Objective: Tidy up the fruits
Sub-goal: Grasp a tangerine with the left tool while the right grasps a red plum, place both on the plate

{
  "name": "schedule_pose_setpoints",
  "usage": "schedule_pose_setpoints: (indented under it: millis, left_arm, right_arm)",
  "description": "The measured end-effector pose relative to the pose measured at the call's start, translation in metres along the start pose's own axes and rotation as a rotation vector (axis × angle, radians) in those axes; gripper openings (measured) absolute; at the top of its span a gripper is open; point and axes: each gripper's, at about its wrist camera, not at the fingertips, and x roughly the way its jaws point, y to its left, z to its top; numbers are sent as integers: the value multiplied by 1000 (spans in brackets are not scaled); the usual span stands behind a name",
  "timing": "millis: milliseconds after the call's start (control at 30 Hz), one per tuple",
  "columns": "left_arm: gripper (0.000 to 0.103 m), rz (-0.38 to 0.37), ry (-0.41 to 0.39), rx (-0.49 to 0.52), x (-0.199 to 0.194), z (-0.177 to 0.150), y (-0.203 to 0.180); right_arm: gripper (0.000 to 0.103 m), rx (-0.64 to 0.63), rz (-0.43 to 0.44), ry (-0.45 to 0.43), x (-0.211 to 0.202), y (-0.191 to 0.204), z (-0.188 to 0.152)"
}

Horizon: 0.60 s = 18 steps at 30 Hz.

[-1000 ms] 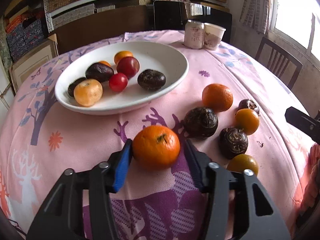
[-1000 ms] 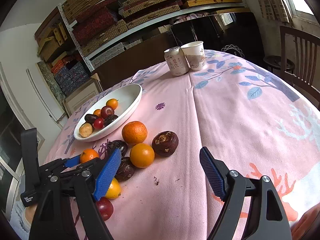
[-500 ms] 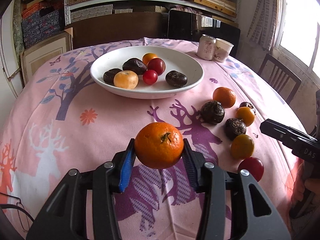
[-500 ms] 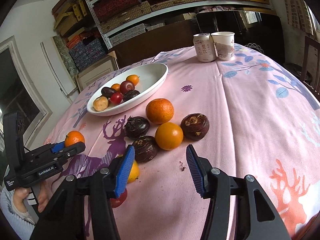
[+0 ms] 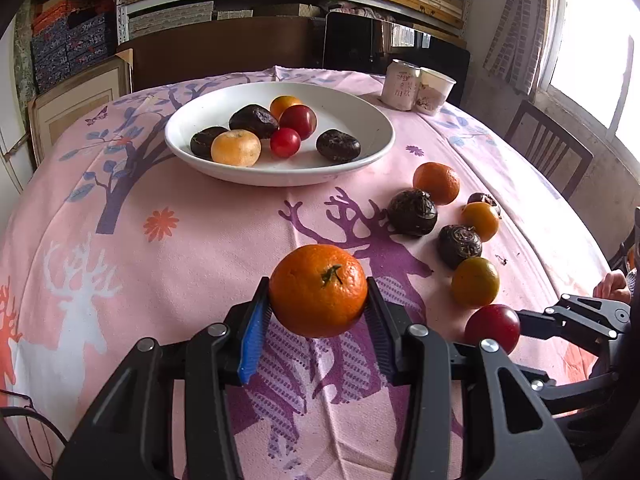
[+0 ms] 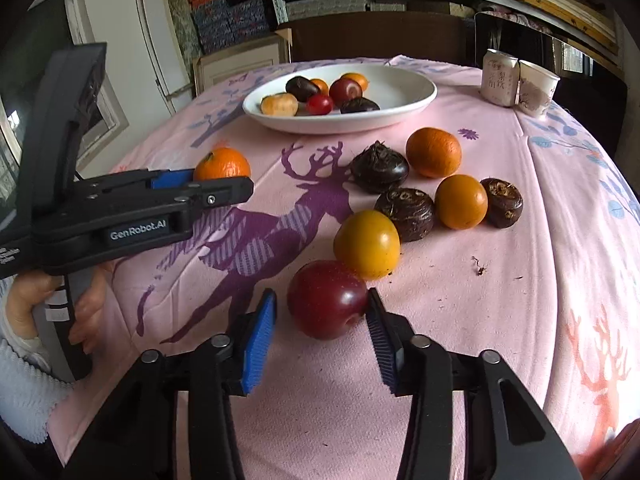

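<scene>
My left gripper (image 5: 316,286) is shut on a mandarin (image 5: 318,296), held above the pink tablecloth in front of the white plate (image 5: 280,172). The plate holds several fruits and dark water chestnuts. The right wrist view shows that gripper (image 6: 224,184) from the side with the mandarin (image 6: 222,164). My right gripper (image 6: 320,294) is low over the cloth, its jaws closing around a red plum (image 6: 326,300). The right pad touches the plum and the left pad stands a little off it. A yellow fruit (image 6: 366,244) lies just behind the plum.
Loose on the cloth past the plum lie two oranges (image 6: 434,152) (image 6: 460,200) and three water chestnuts (image 6: 380,166). A can (image 5: 402,84) and a paper cup (image 5: 434,90) stand at the back right. A chair (image 5: 548,152) is beyond the table edge.
The left gripper closed on the mandarin, lifted it and drew back from the plate. The right gripper swung over to the red plum and its jaws narrowed around it.
</scene>
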Motion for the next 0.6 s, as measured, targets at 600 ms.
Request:
schedule_pose_setpoints:
  millis: [600]
  left_arm:
    - [44, 60, -67, -88, 9, 101, 44]
  right_arm:
    - [38, 148, 61, -281, -11, -36, 153]
